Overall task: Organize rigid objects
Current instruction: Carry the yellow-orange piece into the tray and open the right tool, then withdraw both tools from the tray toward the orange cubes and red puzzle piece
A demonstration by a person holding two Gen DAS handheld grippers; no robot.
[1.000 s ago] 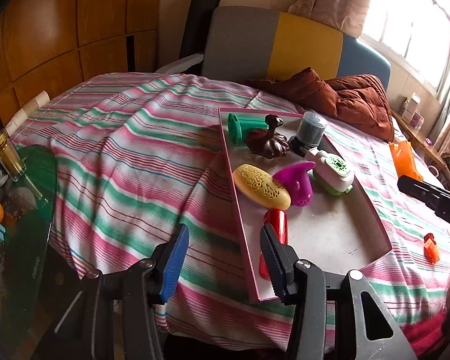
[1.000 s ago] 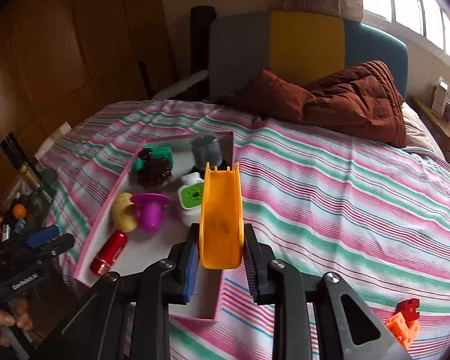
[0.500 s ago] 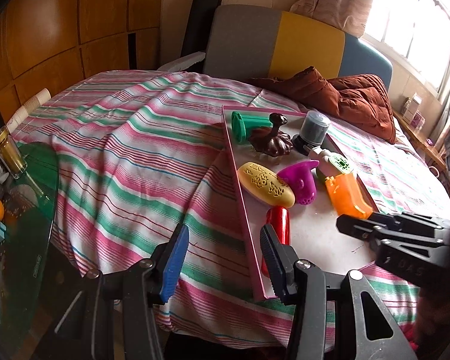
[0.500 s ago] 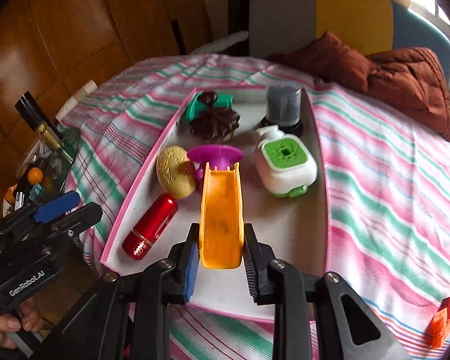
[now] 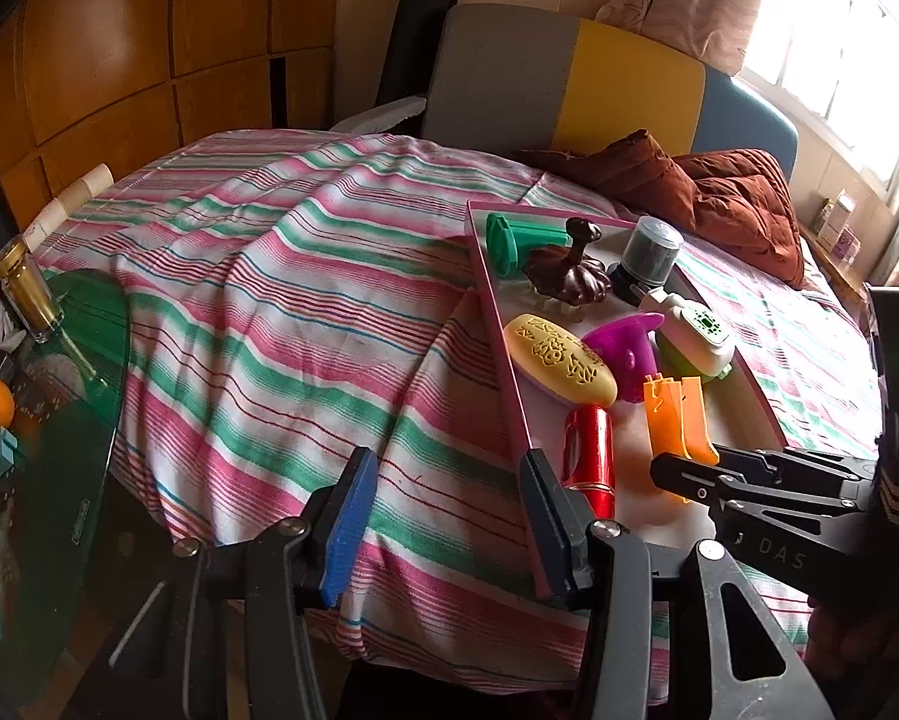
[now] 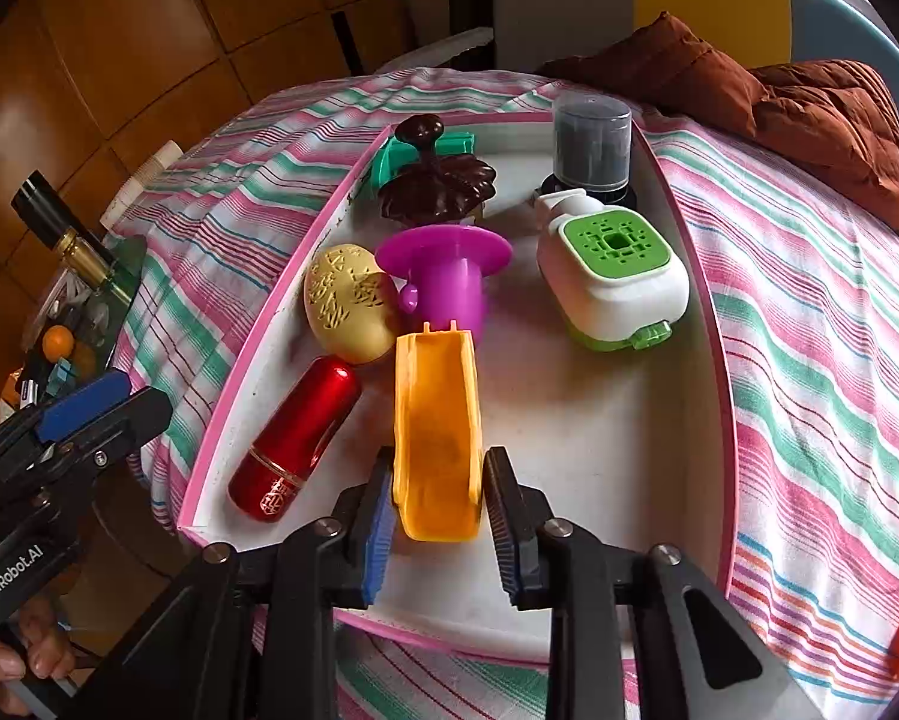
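In the pink-rimmed tray (image 6: 257,354), the orange slide piece (image 6: 436,420) lay beside the red lipstick tube (image 6: 296,438), its far end touching the purple funnel (image 6: 443,270). The right gripper (image 6: 437,516) was opening its jaws, the piece between them, the right pad already clear. The left gripper (image 5: 443,516) hung spread and empty at the tray's near-left edge.

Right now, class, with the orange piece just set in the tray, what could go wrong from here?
1. The right gripper is opening around the orange piece, whose far end sits right against the purple piece; a nudge could knock that over.
2. The red cylinder lies on its side close by and might roll if bumped.
3. The pink-rimmed tray rests on soft striped bedding, so pressing down could tilt it.
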